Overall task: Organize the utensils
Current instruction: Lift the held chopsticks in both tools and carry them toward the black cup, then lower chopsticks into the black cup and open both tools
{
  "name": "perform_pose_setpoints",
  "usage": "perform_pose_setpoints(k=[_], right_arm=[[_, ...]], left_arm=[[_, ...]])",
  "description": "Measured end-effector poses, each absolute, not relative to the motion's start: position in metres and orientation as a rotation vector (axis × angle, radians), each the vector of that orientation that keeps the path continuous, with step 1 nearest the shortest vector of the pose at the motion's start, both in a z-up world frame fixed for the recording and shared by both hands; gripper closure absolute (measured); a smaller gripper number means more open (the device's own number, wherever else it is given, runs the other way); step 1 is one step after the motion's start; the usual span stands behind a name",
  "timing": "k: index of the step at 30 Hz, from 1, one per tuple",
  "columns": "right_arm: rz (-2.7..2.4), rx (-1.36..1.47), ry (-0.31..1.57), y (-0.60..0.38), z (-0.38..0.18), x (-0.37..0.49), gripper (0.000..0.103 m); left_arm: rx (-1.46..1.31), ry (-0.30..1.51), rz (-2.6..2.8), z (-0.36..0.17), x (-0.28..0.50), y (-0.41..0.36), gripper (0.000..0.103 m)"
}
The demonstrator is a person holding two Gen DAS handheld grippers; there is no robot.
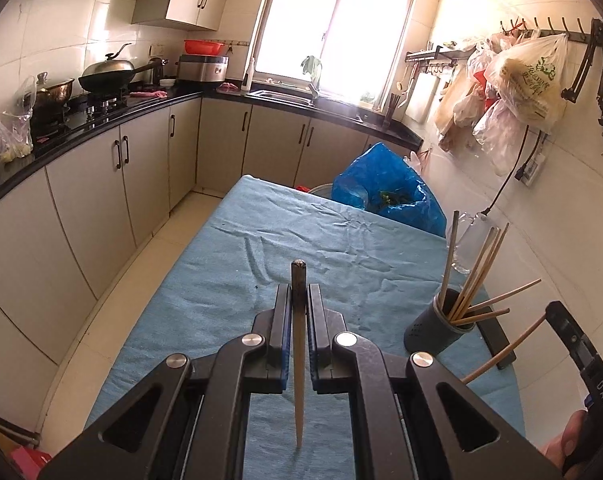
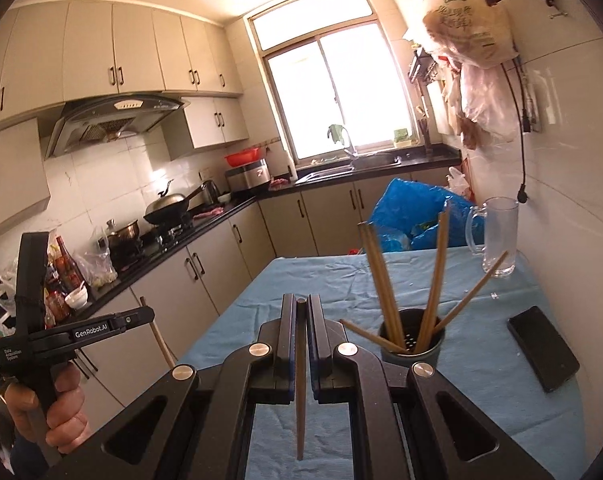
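Blue tablecloth; dark grey holder; tan chopsticks.

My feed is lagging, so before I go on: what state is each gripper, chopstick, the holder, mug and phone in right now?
Left gripper: shut on a chopstick.
Right gripper: shut on another chopstick.
Holder: upright on the blue cloth, several chopsticks leaning inside.
Glass mug: upright, looks empty.
Phone: lying flat, screen dark.

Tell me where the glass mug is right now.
In the right wrist view the glass mug stands upright at the far right of the blue-clothed table, near the wall, beyond the chopstick holder and in front of the blue bag.
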State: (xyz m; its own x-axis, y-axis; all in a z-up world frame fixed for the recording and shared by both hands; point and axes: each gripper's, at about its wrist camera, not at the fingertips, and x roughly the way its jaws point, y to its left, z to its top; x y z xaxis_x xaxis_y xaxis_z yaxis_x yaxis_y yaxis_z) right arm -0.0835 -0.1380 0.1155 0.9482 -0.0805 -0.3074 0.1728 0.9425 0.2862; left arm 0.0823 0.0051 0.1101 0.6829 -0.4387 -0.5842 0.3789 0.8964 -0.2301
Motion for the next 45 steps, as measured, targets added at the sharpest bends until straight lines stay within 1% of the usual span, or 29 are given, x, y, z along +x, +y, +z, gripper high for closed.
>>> perform_pose_setpoints(k=[27, 37, 45], right_arm=[[-0.344, 0.483, 0.199, -0.236, 0.119, -0.175, 0.097], [-0.368, 0.505, 0.157, -0.253, 0.129, -0.191, 0.097], [-0.355, 0.485, 0.133, -0.261, 0.148, -0.183, 0.097]], left_arm=[[-0.076, 0.707, -0.546, 0.127, 0.071, -0.031, 0.096], [-0.046, 0.689, -0.604, 0.149, 0.069, -0.059, 0.096], [-0.052, 0.669, -0.645, 0.177, 0.084, -0.082, 0.096]])
